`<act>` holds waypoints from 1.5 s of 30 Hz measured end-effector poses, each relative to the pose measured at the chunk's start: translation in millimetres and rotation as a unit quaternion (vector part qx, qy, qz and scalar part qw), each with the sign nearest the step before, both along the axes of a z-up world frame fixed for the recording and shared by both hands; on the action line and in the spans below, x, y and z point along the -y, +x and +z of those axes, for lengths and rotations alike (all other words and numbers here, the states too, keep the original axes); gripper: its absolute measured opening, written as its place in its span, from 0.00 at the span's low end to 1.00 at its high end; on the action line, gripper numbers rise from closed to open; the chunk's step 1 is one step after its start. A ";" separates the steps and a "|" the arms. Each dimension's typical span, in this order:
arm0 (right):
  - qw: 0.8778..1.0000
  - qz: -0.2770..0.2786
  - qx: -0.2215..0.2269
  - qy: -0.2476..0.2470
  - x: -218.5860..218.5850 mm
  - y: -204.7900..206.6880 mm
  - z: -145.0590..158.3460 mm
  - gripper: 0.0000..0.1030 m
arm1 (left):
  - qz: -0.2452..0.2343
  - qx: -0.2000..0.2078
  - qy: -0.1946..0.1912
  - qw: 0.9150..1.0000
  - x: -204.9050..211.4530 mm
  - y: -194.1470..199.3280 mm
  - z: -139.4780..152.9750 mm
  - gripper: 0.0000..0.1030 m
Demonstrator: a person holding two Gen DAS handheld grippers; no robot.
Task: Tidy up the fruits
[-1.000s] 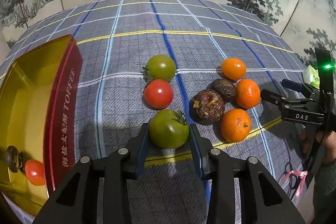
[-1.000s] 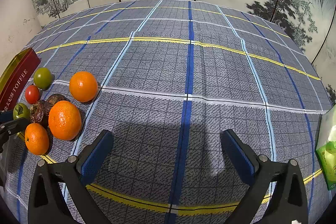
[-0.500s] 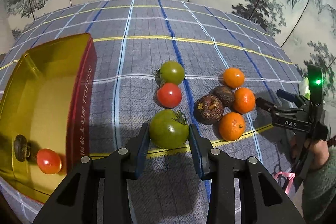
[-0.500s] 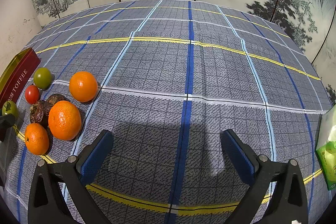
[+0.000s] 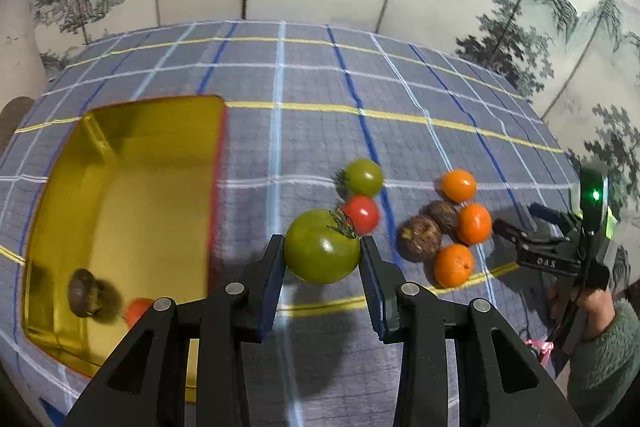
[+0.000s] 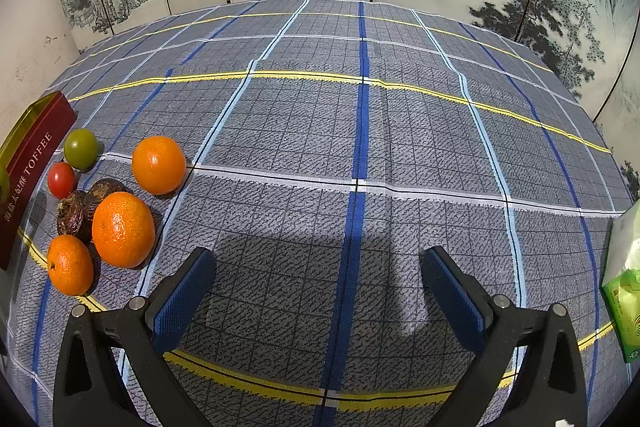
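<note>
A large green tomato (image 5: 322,251) is clamped between the pads of the left tongs (image 5: 323,269), raised above the plaid bench (image 6: 360,131) beside the gold tin (image 5: 120,203). The right tongs (image 6: 316,291) are spread wide, empty.

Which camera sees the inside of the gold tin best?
The left wrist view. It looks down into the gold tin, showing its floor with a dark fruit and a red tomato inside. The right wrist view shows only the tin's red outer wall at the frame's left edge, nothing inside.
</note>
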State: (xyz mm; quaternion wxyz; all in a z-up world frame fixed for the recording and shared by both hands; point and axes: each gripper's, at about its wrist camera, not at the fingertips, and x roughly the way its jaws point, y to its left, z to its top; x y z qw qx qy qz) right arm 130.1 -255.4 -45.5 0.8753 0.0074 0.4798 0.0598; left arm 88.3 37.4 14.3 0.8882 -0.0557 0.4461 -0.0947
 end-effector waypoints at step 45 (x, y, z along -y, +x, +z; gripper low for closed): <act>1.000 0.000 0.000 0.000 -0.4 -0.1 -0.1 1.00 | 0.167 -0.023 0.050 0.984 -148.1 17.3 -36.4 0.37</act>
